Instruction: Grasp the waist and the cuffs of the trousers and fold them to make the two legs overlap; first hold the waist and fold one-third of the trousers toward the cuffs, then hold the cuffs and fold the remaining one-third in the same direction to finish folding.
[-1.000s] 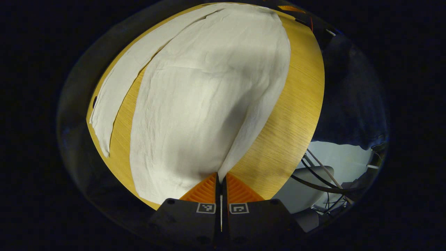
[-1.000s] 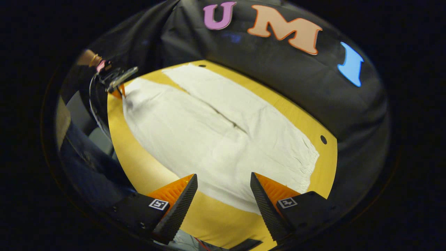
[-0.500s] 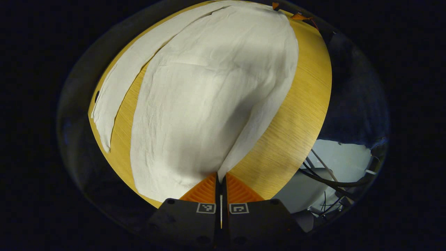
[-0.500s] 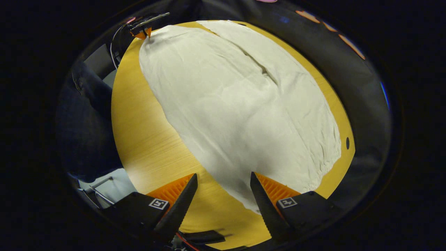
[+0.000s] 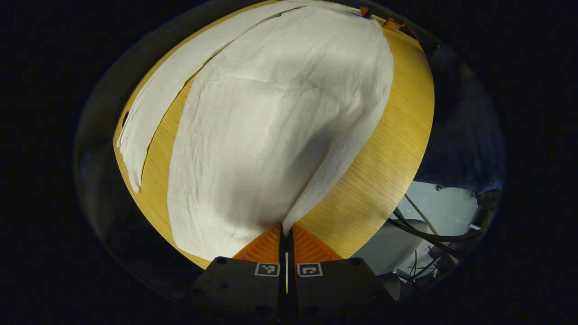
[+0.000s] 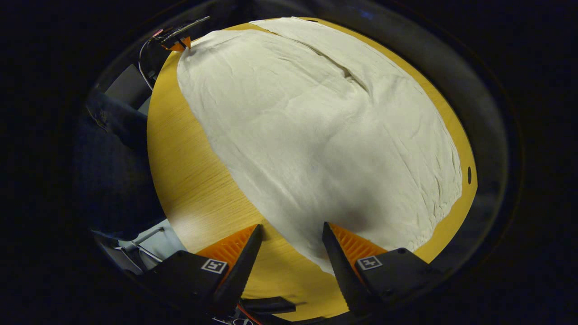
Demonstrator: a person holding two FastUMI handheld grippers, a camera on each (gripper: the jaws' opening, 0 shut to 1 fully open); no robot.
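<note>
Here, a pair of wide, off-white, crinkled cotton trousers [image 5: 271, 126] lies spread across a round table with a yellow wood-grain top [image 5: 384, 167]. In the left gripper view, the left gripper [image 5: 286, 231] sits at the bottom centre with its two fingers clenched together on a corner of the cloth at a cuff, and a taut ridge of fabric rises from that pinch up across the near leg. The other leg [image 5: 153, 113] lies flat as a long strip on the far side, with a narrow band of bare wood between the two legs. Beyond the table's right edge are a pale floor and several dark cables [image 5: 420, 230].

In the right gripper view, the right gripper [image 6: 291, 234] is at the waist end with its fingers released and well apart. The edge of the trousers [image 6: 316, 135] lies between them, just beside the right-hand finger [image 6: 336, 257], while the left-hand finger stands over bare table top [image 6: 189, 180]. Whether either finger touches the cloth cannot be told. The gathered waistband [image 6: 445, 198] runs along the right side, near a small dark hole [image 6: 469, 174] in the table. At the far end, top left, the left gripper [image 6: 180, 44] shows small, at the trousers' corner.
</note>
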